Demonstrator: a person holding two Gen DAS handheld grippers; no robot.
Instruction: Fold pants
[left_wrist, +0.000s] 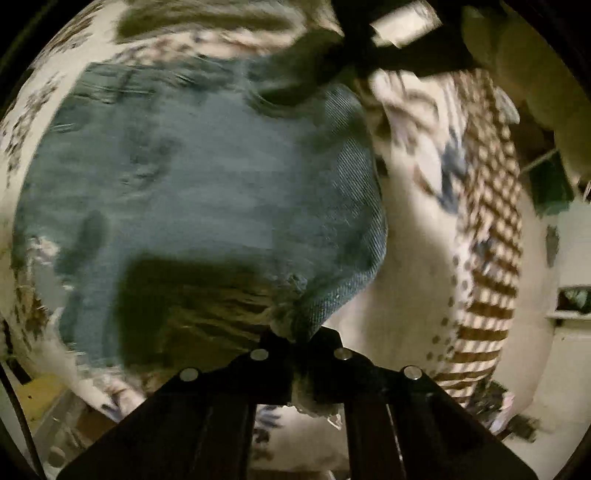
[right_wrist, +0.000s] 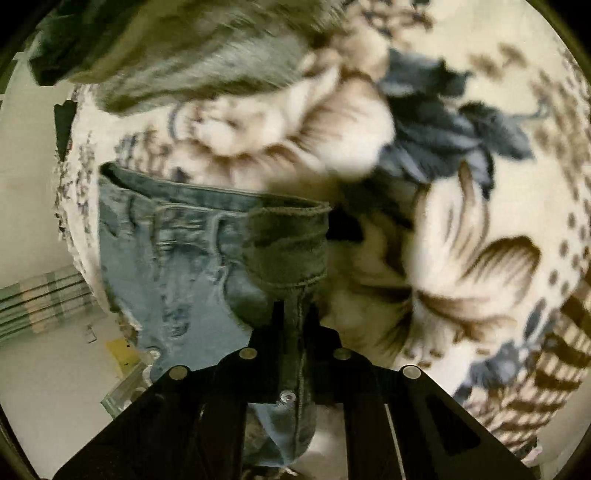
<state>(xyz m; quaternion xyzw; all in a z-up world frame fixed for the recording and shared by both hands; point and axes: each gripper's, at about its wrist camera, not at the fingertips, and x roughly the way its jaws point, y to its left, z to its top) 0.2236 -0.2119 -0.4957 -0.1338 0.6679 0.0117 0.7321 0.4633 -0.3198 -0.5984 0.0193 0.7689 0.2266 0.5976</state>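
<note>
The pants are light blue jeans (left_wrist: 207, 177), spread over a floral blanket and filling the left wrist view. My left gripper (left_wrist: 300, 338) is shut on a frayed hem corner of the jeans at the bottom centre. In the right wrist view the jeans (right_wrist: 177, 266) show their waistband, belt loops and fly. My right gripper (right_wrist: 297, 321) is shut on the waistband edge by the fly seam, a rivet button just below it. The other gripper shows dark and blurred at the top of the left wrist view (left_wrist: 365, 48).
A cream blanket (right_wrist: 461, 221) with brown and blue flowers lies under the jeans, with a checked border (left_wrist: 491, 221) on the right. Beyond its left edge is a pale floor (right_wrist: 44, 387), a striped mat (right_wrist: 40, 299) and a yellow item (right_wrist: 120, 350).
</note>
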